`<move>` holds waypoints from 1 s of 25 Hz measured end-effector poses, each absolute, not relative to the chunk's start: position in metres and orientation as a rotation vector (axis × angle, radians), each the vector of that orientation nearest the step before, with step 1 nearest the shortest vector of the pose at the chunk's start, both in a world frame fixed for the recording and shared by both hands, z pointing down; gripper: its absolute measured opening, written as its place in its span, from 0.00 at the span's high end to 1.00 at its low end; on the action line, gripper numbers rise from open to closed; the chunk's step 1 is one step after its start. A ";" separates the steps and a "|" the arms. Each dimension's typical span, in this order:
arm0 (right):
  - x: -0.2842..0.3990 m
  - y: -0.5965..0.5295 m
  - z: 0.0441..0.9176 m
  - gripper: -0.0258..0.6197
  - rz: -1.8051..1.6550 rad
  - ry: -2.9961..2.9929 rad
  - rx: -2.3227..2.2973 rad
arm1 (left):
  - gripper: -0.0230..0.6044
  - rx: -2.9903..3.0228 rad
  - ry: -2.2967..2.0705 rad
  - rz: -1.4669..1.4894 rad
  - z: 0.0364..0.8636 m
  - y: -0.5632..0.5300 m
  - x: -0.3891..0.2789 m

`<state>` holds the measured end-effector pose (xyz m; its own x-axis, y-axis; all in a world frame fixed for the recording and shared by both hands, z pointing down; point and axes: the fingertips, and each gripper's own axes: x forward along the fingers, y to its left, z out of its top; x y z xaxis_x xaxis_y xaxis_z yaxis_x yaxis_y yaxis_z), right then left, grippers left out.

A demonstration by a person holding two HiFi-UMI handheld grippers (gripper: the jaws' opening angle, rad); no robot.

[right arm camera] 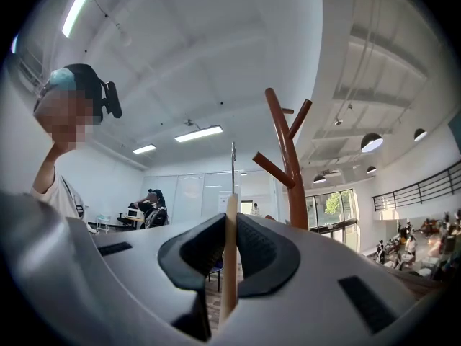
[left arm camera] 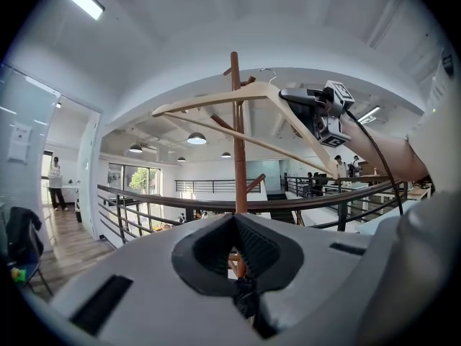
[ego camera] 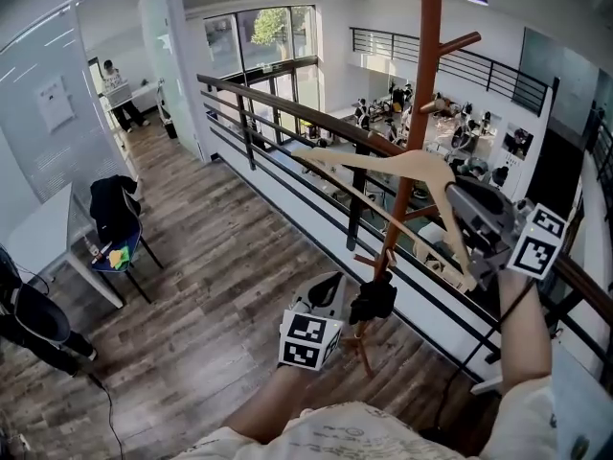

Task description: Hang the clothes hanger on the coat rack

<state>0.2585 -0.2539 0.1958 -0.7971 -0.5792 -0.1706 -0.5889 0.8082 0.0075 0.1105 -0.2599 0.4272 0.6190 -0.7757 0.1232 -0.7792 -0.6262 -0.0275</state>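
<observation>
The brown coat rack (ego camera: 426, 65) stands by the balcony rail, with short pegs angling up off its pole. My left gripper (ego camera: 374, 300) is shut on the lower pole; in the left gripper view the pole (left arm camera: 235, 143) rises from between its jaws (left arm camera: 236, 225). My right gripper (ego camera: 450, 195) is shut on a pale wooden hanger (ego camera: 383, 166) and holds it raised and tilted to the right of the pole, near the upper pegs. The right gripper view shows the hanger (right arm camera: 230, 265) edge-on between the pads, its metal hook (right arm camera: 233, 157) left of the rack (right arm camera: 288, 164).
A dark railing (ego camera: 287, 113) runs diagonally behind the rack, with a lower floor full of people beyond. On the wood floor at left stand a chair draped with dark clothes (ego camera: 115, 214) and a white desk (ego camera: 38, 233). A person (ego camera: 120, 94) stands far back left.
</observation>
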 end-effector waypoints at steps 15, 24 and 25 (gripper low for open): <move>0.256 -0.296 0.185 0.89 -0.026 2.839 -0.838 | 0.97 2.776 -1.367 0.184 0.432 -0.268 0.100; 0.252 -0.317 0.189 0.89 -0.090 2.848 -0.821 | 0.97 2.775 -1.361 0.194 0.430 -0.272 0.099; 0.252 -0.319 0.190 0.89 -0.098 2.849 -0.819 | 0.97 2.774 -1.361 0.197 0.431 -0.273 0.099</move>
<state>0.2518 -0.3192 0.1903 -0.8333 -0.5322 -0.1496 -0.5206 0.8465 -0.1115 0.0987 -0.2728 0.4311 0.6056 -0.7844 0.1340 -0.7902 -0.6127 -0.0157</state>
